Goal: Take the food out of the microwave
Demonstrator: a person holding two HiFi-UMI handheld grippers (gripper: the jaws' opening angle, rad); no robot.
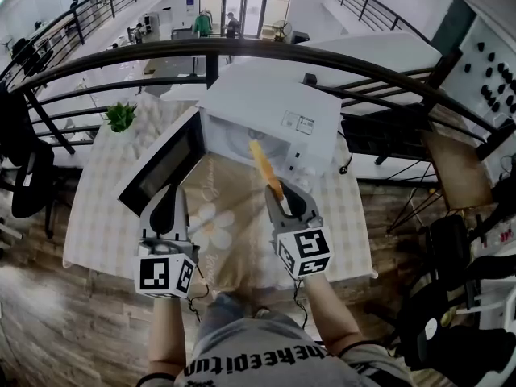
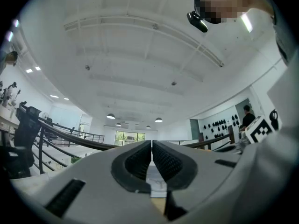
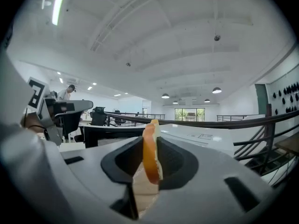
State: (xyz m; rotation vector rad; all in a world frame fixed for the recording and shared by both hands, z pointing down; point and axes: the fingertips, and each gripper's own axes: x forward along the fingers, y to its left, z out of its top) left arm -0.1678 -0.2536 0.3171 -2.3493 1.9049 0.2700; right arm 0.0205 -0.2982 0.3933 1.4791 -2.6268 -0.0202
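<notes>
The white microwave (image 1: 274,111) stands at the back of the table with its door (image 1: 161,164) swung open to the left. A flat orange-crusted slice of food (image 1: 264,168) sticks out on edge from my right gripper (image 1: 278,196), just in front of the oven's opening. In the right gripper view the slice (image 3: 150,153) stands upright, pinched between both pads of the right gripper (image 3: 150,160). My left gripper (image 1: 165,196) hovers beside the open door. In the left gripper view the left gripper (image 2: 152,160) shows its pads pressed together with nothing between them.
The table wears a checked cloth (image 1: 105,216) with a flower-print mat (image 1: 214,224) under my grippers. A small green plant (image 1: 121,117) sits at the back left corner. A dark railing (image 1: 242,51) curves behind the microwave, and a black chair (image 1: 24,176) stands at the left.
</notes>
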